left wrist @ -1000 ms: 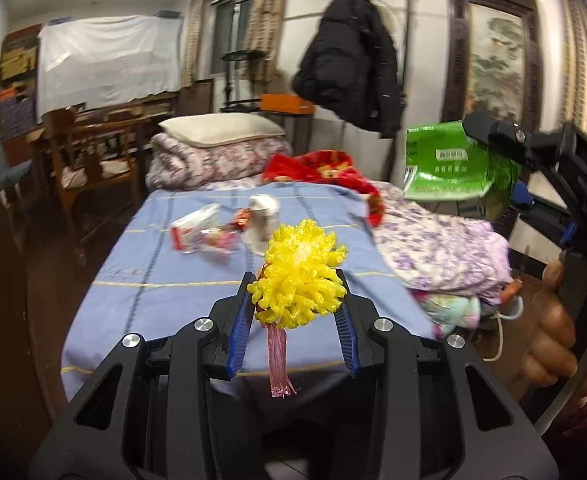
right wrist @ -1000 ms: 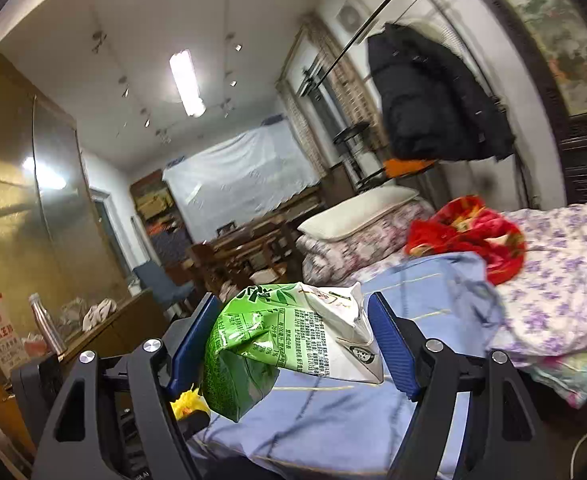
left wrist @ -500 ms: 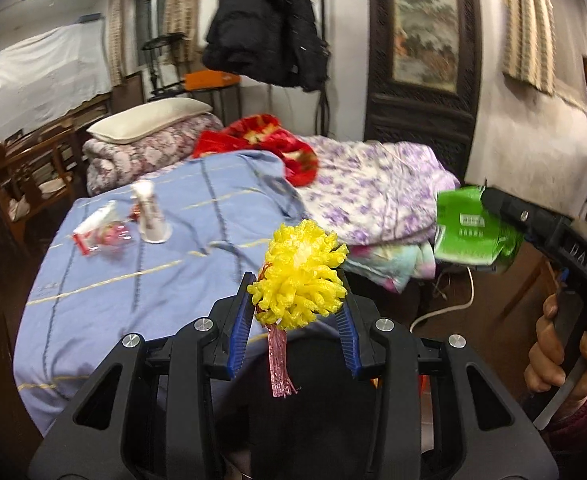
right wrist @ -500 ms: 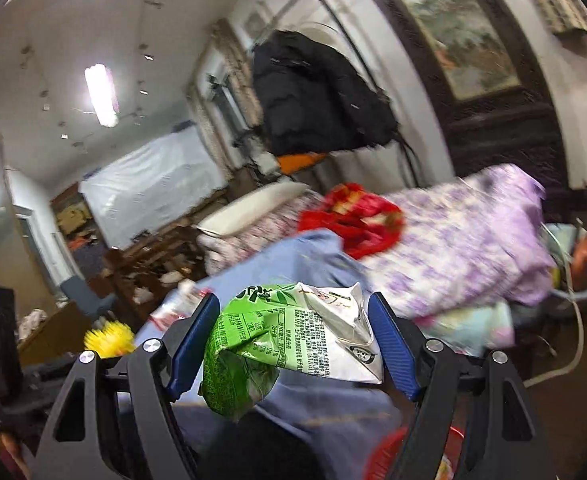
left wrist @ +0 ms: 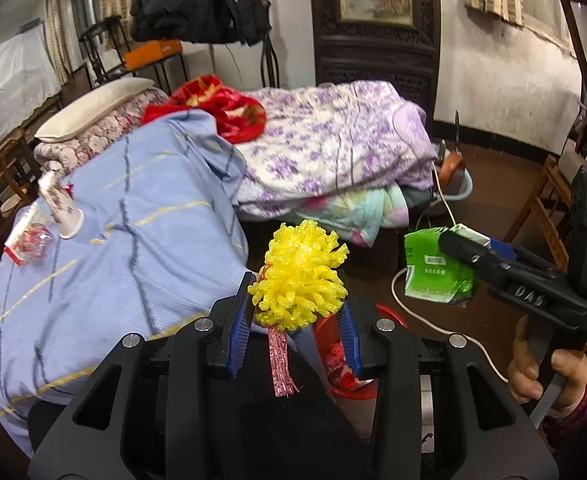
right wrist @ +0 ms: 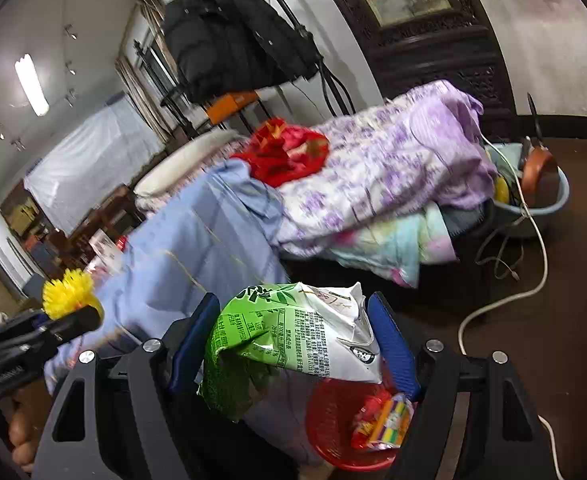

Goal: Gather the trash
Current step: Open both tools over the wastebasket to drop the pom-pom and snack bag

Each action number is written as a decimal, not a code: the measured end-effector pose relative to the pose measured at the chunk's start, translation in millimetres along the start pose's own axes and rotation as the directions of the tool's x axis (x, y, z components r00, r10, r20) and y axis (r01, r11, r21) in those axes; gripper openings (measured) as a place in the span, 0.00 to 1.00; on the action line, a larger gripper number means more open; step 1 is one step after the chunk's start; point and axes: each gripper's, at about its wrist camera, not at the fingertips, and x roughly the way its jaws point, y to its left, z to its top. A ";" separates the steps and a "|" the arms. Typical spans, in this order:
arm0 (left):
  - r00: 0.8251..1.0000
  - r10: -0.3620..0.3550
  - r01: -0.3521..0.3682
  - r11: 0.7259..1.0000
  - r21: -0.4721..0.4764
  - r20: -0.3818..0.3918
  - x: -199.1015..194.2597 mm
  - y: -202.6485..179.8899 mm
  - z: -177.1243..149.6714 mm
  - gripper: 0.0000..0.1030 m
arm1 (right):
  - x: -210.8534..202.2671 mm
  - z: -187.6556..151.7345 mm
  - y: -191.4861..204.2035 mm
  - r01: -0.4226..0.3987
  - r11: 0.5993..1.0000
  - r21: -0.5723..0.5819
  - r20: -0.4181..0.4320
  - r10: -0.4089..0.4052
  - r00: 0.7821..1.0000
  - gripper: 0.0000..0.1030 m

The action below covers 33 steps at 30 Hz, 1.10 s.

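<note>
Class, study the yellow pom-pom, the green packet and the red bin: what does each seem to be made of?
Yellow pom-pom: probably foam or soft plastic, matte, with curled ribbed strands and a shiny pink foil tail. Green packet: thin printed plastic film, glossy, with sharp crinkles. Red bin: likely moulded plastic, smooth and slightly translucent, with a thin even rim.
</note>
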 end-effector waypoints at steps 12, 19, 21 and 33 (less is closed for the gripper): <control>0.996 -0.027 0.031 0.999 0.042 -0.087 32.1 -12.5 -9.3 0.39 | 33.3 -17.8 -36.2 0.072 0.996 0.054 -0.150 -0.063 0.987 0.81; 0.991 -0.058 0.071 0.991 0.110 -0.121 52.2 -39.7 -4.4 0.42 | -4.0 7.6 -48.3 0.073 0.992 0.100 -0.010 -0.073 0.997 0.83; 0.990 -0.066 0.082 0.989 0.123 -0.128 57.0 -47.7 -2.0 0.51 | -9.3 11.3 -51.2 0.071 0.992 0.107 0.006 -0.072 0.997 0.83; 0.997 0.026 -0.019 0.995 0.095 -0.076 48.1 -33.2 14.2 0.93 | -19.2 14.6 -35.5 0.044 0.997 0.056 0.027 -0.045 0.999 0.83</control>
